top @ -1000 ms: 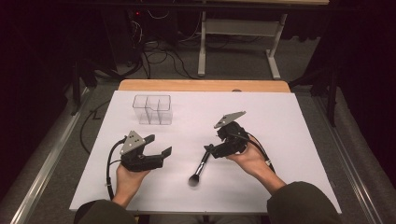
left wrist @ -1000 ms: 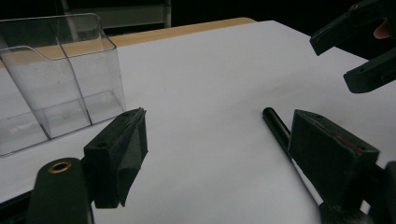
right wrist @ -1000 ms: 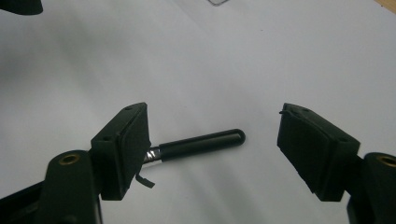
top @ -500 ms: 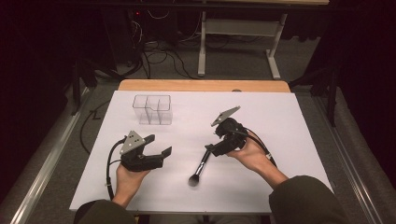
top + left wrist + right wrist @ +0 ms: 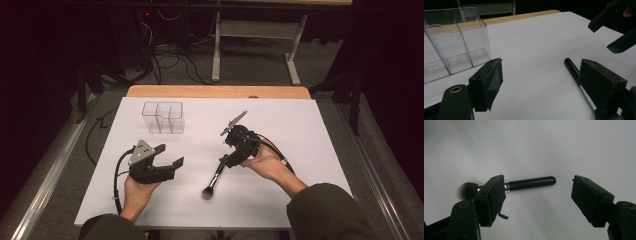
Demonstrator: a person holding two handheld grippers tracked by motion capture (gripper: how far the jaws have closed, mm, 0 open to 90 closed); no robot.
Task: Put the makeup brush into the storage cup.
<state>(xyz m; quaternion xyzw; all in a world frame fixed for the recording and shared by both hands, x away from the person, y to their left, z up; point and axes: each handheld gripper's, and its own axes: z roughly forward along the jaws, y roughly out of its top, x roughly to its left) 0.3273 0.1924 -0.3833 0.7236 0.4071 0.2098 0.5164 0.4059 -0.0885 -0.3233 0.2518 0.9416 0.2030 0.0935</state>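
Note:
A black makeup brush [image 5: 214, 179] lies on the white table, bristles toward the near edge. In the right gripper view the brush [image 5: 524, 184] lies flat beneath the jaws, its handle end in the gap between them. My right gripper [image 5: 229, 159] is open and hovers right over the brush handle. My left gripper [image 5: 169, 155] is open with nothing in it, left of the brush and pointing right. The left gripper view has the brush handle [image 5: 571, 67] beside its right jaw and the right gripper [image 5: 615, 27] at the upper right.
A clear plastic organizer [image 5: 163, 117] with several compartments stands at the back left of the white table [image 5: 300, 125]; it is also close on the left as the organizer [image 5: 454, 42] in the left gripper view. Cables and desk legs lie beyond the table's far edge.
My right gripper has lowered and tilted down toward the brush handle. The left gripper and the brush have stayed in place.

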